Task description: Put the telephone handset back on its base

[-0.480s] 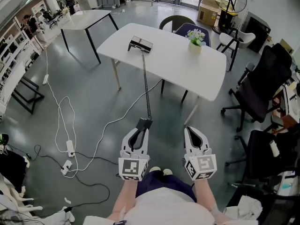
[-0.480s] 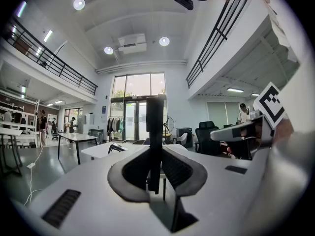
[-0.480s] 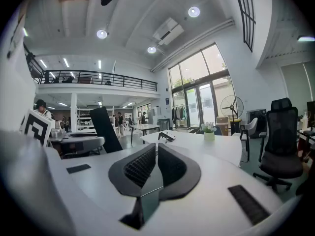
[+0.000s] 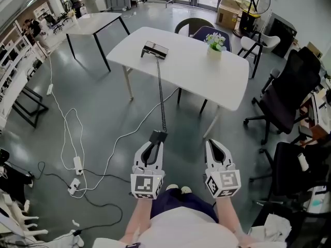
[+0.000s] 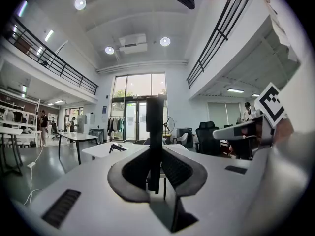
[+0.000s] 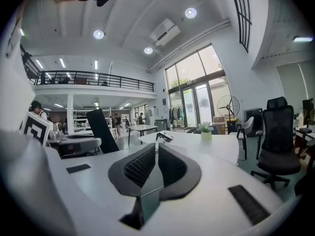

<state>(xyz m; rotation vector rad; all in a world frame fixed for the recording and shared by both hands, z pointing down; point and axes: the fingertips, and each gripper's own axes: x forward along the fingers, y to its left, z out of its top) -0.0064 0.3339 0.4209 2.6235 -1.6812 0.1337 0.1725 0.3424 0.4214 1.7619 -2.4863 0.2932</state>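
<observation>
Left gripper (image 4: 155, 144): clamped on the handset (image 4: 158, 136), held level over the floor, well short of the table (image 4: 217, 81).
Right gripper (image 4: 213, 144): jaws together, empty, idle alongside.
Table: bears the base (image 4: 155, 49) near its far-left corner.
Cord (image 4: 161, 94): 1 line stretched from base to handset, likely guiding the approach.

handset off base, held out over the floor

black handset (image 4: 158, 136) is clamped edge-on between the left tongs (image 4: 154, 144), one end sticking out past the tips, roughly level, well short of the tabletop (image 4: 227, 81). dark coiled cord (image 4: 161, 94) runs stretched from that end up to the base (image 4: 155, 49). base is a dark, flat box near the far left edge of the white tabletop, cradle empty.
</observation>
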